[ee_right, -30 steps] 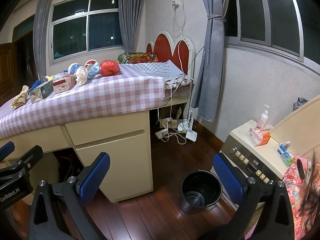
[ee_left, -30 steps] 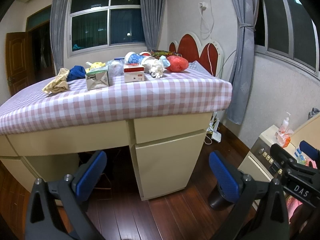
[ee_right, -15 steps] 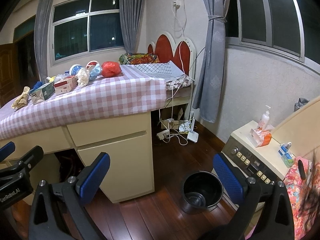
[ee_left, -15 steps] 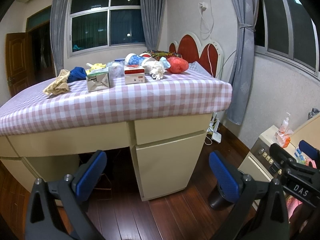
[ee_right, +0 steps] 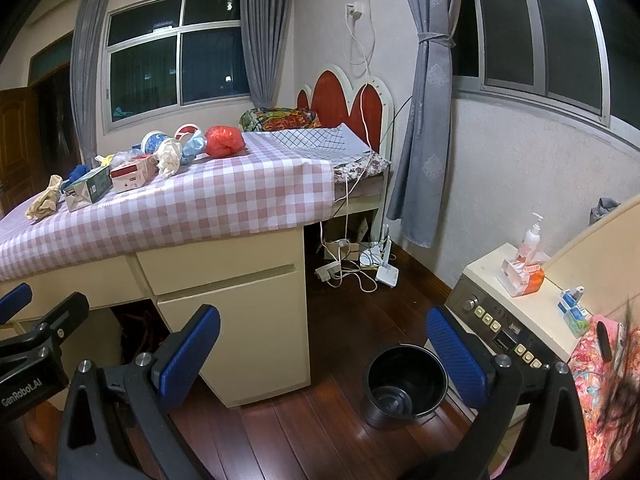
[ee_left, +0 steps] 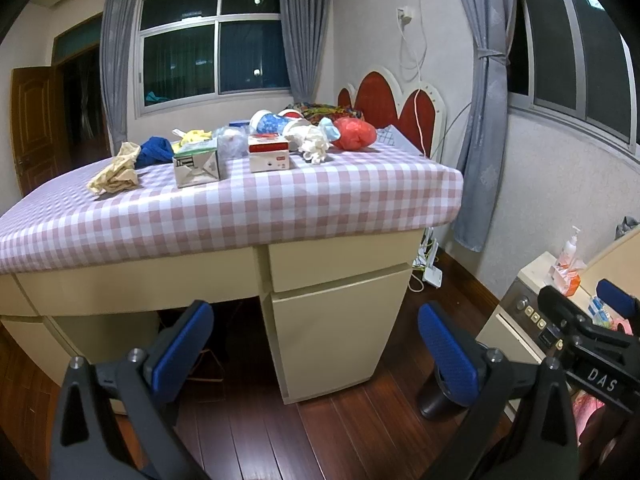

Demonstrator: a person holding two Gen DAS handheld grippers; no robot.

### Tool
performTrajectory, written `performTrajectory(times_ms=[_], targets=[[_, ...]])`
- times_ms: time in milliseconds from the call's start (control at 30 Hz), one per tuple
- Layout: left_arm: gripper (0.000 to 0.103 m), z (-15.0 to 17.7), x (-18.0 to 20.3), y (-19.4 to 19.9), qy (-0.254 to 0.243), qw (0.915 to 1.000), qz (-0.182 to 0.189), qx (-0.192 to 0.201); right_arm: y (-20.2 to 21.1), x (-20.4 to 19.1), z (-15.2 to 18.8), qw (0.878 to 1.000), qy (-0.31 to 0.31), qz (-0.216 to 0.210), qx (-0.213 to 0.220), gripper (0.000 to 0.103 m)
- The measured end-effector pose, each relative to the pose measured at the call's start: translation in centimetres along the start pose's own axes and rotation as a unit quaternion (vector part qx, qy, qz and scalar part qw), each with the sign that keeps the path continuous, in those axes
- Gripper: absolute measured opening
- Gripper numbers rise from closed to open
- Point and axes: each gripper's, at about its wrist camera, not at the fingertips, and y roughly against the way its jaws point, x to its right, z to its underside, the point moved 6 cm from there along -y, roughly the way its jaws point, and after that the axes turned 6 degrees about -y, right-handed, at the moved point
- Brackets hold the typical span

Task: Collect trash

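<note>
Jaws spread on both grippers, below desk (ee_left: 340, 264) edge; bin (ee_right: 404, 384) floor-standing, apart.

Left hand-held gripper (ee_left: 316, 344): jaws spread wide, nothing between the blue pads (ee_left: 184, 340); both black fingers rise from the bottom edge of its own view, level and pointed forward. Right hand-held gripper (ee_right: 324, 348): jaws likewise spread wide, blue pads (ee_right: 456, 360) bare, nothing held. The two units are side by side at similar height. The right unit shows at the right edge of the left wrist view, its body marked "DAS"; the left unit shows at the left edge of the right wrist view, marked "GenRobot.AI". Neither touches anything. The person's hands are out of view.
</note>
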Motion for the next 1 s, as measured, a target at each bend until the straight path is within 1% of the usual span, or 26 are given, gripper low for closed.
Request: performTrajectory(times_ms=[1000], targets=[[0.103, 0.06, -0.11, 0.1, 0.0, 1.0, 0.0, -0.002, 0.15, -0.07, -0.03, 1.0, -0.001, -0.002, 0.001, 0.103]])
